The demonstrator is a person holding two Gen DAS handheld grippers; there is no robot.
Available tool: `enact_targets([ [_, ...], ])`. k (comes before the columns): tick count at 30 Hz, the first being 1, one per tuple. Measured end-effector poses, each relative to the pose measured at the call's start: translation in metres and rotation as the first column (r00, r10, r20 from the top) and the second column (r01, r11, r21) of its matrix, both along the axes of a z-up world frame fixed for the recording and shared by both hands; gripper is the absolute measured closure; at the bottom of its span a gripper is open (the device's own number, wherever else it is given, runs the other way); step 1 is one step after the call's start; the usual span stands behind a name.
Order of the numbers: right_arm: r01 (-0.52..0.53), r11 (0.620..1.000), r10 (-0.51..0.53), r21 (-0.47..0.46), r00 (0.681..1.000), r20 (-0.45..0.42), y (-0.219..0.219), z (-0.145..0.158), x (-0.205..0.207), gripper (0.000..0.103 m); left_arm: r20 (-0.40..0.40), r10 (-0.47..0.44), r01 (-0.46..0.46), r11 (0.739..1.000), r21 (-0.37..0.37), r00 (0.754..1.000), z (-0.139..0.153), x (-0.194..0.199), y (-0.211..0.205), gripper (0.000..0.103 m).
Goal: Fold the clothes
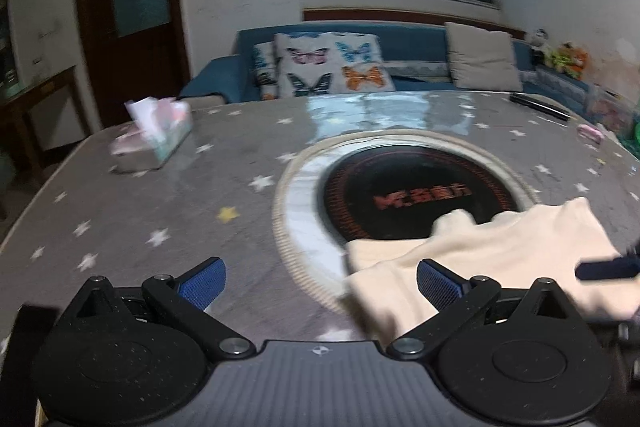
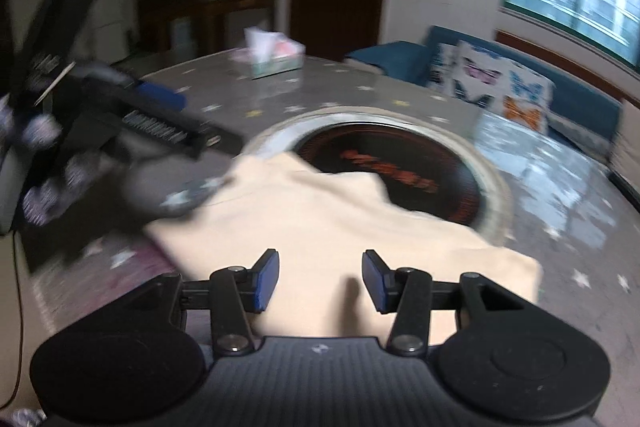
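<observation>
The left gripper (image 1: 320,281) stands with its jaws spread wide and nothing between them; its right finger (image 1: 438,285) overlaps the near left edge of the cream garment (image 1: 500,251) in the left wrist view, though contact cannot be confirmed. The right gripper (image 2: 320,279) is spread to a moderate gap, empty, positioned over the near edge of the same garment (image 2: 340,219).

Count: one garment, two grippers, one tissue box (image 1: 156,135), one butterfly cushion (image 1: 332,65) clearly seen, one plain cushion (image 1: 482,57).

The garment lies partly folded on the star-patterned table (image 1: 160,211), its far edge covering the near rim of the round dark inset (image 1: 416,195) at the table centre. It sits right of the left gripper and directly ahead of the right gripper. Both views are motion-blurred.
</observation>
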State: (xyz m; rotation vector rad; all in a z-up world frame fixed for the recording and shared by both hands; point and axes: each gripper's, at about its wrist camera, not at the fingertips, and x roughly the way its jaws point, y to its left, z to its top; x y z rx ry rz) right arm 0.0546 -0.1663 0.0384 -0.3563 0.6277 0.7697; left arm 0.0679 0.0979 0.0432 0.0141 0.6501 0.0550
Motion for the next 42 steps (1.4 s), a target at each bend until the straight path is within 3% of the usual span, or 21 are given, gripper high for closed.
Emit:
enact_targets([
  [6, -0.154, 0.985, 0.157, -0.079, 0.987, 0.039, 0.045, -0.007, -0.032, 0.057, -0.04, 0.128, -0.132, 0.984, -0.122, 0.991, -0.002, -0.018, 0.039, 0.0],
  [14, -0.245, 0.942, 0.277, -0.229, 0.953, 0.123, 0.095, -0.026, -0.059, 0.059, -0.084, 0.144, -0.163, 0.941, -0.296, 0.986, -0.006, -0.039, 0.059, 0.007],
  [17, -0.231, 0.935, 0.282, -0.27, 0.945, 0.167, 0.103, -0.03, -0.066, 0.07, -0.105, 0.119, -0.15, 0.917, -0.37, 0.987, -0.009, -0.042, 0.057, 0.008],
  [19, -0.214, 0.941, 0.264, -0.261, 0.949, 0.174, 0.101, -0.027, -0.065, 0.083, -0.116, 0.101, -0.141, 0.9, -0.412, 0.988, -0.01, -0.041, 0.055, 0.009],
  [21, -0.201, 0.95, 0.245, -0.239, 0.954, 0.173, 0.098, -0.023, -0.063, 0.089, -0.127, 0.084, -0.133, 0.882, -0.453, 0.988, -0.011, -0.039, 0.051, 0.011],
  [25, -0.176, 0.967, 0.207, -0.185, 0.964, 0.169, 0.088, -0.012, -0.058, 0.092, -0.161, 0.067, -0.144, 0.834, -0.533, 0.985, -0.016, -0.031, 0.043, 0.017],
  [29, -0.154, 0.982, 0.171, -0.112, 0.972, 0.163, 0.074, 0.003, -0.053, 0.093, -0.195, 0.049, -0.162, 0.766, -0.621, 0.98, -0.022, -0.022, 0.038, 0.026],
  [34, -0.144, 0.988, 0.153, -0.063, 0.976, 0.156, 0.059, 0.012, -0.049, 0.093, -0.202, 0.022, -0.165, 0.666, -0.727, 0.979, -0.025, -0.013, 0.031, 0.029],
  [36, -0.146, 0.988, 0.152, -0.051, 0.976, 0.153, 0.055, 0.012, -0.048, 0.094, -0.213, 0.014, -0.171, 0.647, -0.743, 0.977, -0.026, -0.008, 0.026, 0.033],
  [39, -0.146, 0.989, 0.149, -0.03, 0.977, 0.15, 0.05, 0.014, -0.048, 0.094, -0.242, 0.002, -0.189, 0.631, -0.752, 0.97, -0.029, 0.0, 0.019, 0.048],
  [41, -0.147, 0.989, 0.147, -0.016, 0.978, 0.145, 0.047, 0.014, -0.048, 0.094, -0.262, -0.004, -0.205, 0.609, -0.766, 0.965, -0.034, 0.003, 0.018, 0.067],
  [42, -0.148, 0.989, 0.148, -0.011, 0.979, 0.141, 0.046, 0.014, -0.048, 0.094, -0.266, -0.005, -0.21, 0.601, -0.771, 0.964, -0.036, 0.004, 0.018, 0.071],
])
